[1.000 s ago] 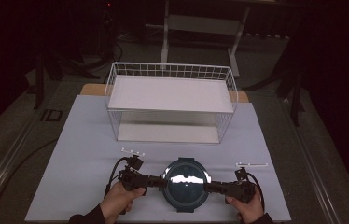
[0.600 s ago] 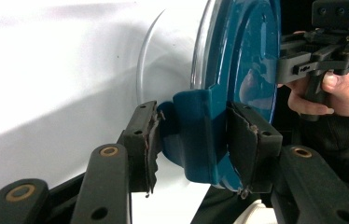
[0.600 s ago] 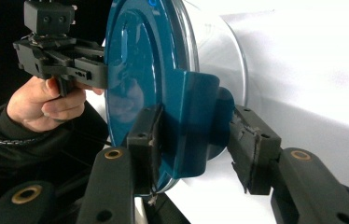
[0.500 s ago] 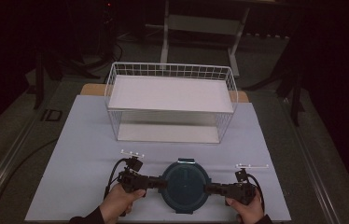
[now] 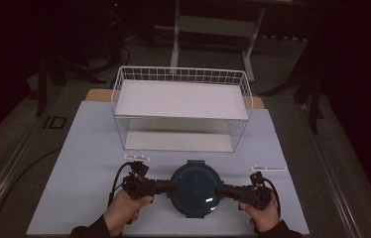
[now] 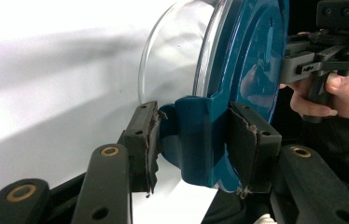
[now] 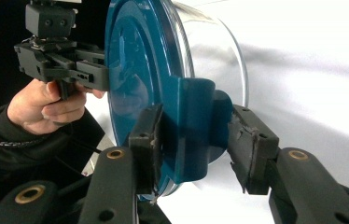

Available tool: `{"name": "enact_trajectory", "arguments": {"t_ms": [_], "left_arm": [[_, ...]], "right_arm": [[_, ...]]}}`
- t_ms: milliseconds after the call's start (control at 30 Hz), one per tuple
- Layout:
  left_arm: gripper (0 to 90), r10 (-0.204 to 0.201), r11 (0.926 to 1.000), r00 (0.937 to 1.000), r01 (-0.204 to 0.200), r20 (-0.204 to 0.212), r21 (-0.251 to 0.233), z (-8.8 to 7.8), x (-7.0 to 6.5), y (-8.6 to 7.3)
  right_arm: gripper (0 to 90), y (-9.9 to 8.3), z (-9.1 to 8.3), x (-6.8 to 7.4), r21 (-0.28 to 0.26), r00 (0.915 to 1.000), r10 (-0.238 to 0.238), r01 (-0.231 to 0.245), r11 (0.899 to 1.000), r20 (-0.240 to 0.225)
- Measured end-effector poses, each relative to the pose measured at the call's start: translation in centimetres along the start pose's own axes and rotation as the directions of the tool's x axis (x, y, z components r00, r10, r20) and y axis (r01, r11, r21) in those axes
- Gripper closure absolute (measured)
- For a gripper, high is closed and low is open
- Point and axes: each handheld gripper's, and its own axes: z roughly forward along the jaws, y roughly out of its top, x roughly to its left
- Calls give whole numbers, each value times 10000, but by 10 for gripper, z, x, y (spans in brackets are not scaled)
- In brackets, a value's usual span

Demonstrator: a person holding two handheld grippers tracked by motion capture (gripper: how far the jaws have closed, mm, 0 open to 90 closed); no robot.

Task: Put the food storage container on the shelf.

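Left gripper pinching lid tab, right gripper gripping opposite tab, bowl sitting at mat near edge

Both grippers black, blocky — left gripper, right gripper. Jaws are thick black links with brass-ringed pivot holes; pads dark rubber, edges frayed and chipped. Black cable loops off each body. Person wears dark long sleeves — ribbed cuffs.
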Motion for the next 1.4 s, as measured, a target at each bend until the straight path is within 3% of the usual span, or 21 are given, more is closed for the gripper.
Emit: {"name": "enact_trajectory", "arguments": {"t_ms": [200,233,367,600,700,833,1033,1400], "left_arm": [[552,336,9991,9992,-341,-227,-251,-10,-1,10],[552,555,9976,9980,-567,-299,-390,-13,-1,13],[553,771,9951,9963,-793,-379,-594,-18,0,21],[553,1046,9902,9928,-1095,-590,-868,-21,4,34],[553,1071,9884,9924,-1129,-614,-1015,-20,12,42],[552,1217,9861,9899,-1290,-734,-1049,-16,21,50],[549,1045,9856,9917,-1133,-745,-1256,-11,38,57],[547,1188,9761,9850,-1390,-1253,-1673,-4,56,73]], "right_arm": [[570,11,4,3,-174,9994,-328,326,9993,-112],[570,14,5,3,-247,9990,-428,425,9988,-133],[570,27,7,6,-437,9957,-915,908,9949,-134],[570,45,11,7,-586,9930,-1181,1177,9913,-40],[570,55,15,4,-663,9905,-1373,1374,9883,62],[569,62,21,-4,-827,9910,-1330,1336,9876,124],[568,72,34,-16,-775,9942,-1032,1053,9914,316],[565,89,52,-38,-1138,9937,-1057,1094,9875,382]]}}
